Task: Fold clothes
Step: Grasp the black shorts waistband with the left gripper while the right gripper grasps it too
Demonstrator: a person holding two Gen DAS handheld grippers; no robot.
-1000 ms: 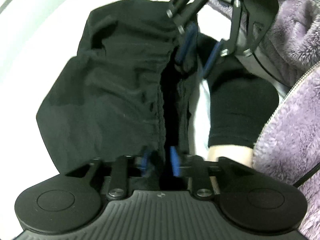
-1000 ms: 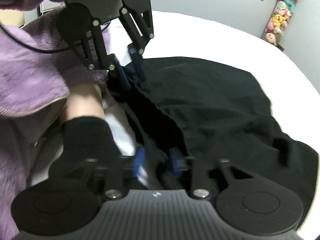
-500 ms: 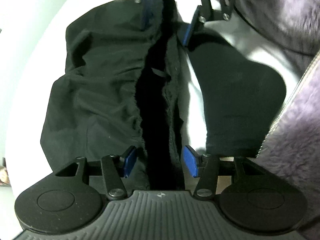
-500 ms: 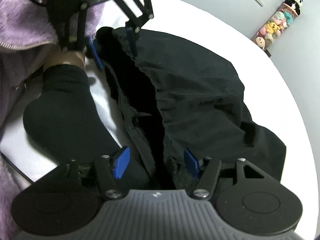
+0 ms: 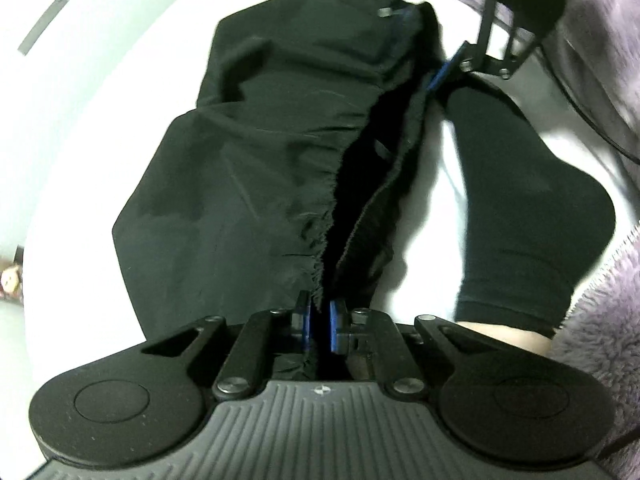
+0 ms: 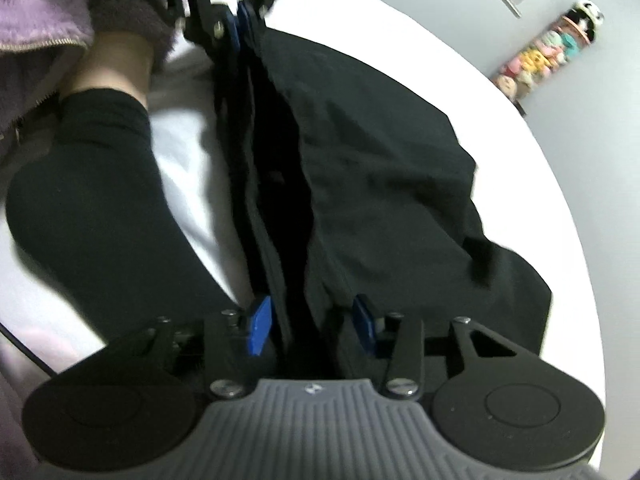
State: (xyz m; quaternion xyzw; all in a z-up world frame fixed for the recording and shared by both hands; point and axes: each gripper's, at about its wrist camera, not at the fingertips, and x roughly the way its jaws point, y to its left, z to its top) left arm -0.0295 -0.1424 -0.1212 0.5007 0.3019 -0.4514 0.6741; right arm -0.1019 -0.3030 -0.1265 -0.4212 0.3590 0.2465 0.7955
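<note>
A black garment (image 5: 256, 168) with a gathered elastic waistband lies on a white bed; it also shows in the right wrist view (image 6: 372, 176). My left gripper (image 5: 319, 316) is shut on one end of the waistband. My right gripper (image 6: 312, 326) stands open around the other end of the waistband, blue pads on either side of the cloth. Each gripper shows at the top of the other's view: the right gripper (image 5: 420, 36) open, the left gripper (image 6: 236, 28) closed on the cloth. The waistband is stretched between them.
A person's foot in a black sock (image 5: 524, 184) rests on the white bed (image 5: 80, 80) beside the garment, with a fuzzy purple robe (image 5: 600, 300) around it. A stack of plush toys (image 6: 548, 48) stands by the far wall.
My left gripper was shut, opened half a second ago, and has closed again on the waistband. My right gripper opened and stays open around the cloth. The two grippers moved apart, stretching the waistband.
</note>
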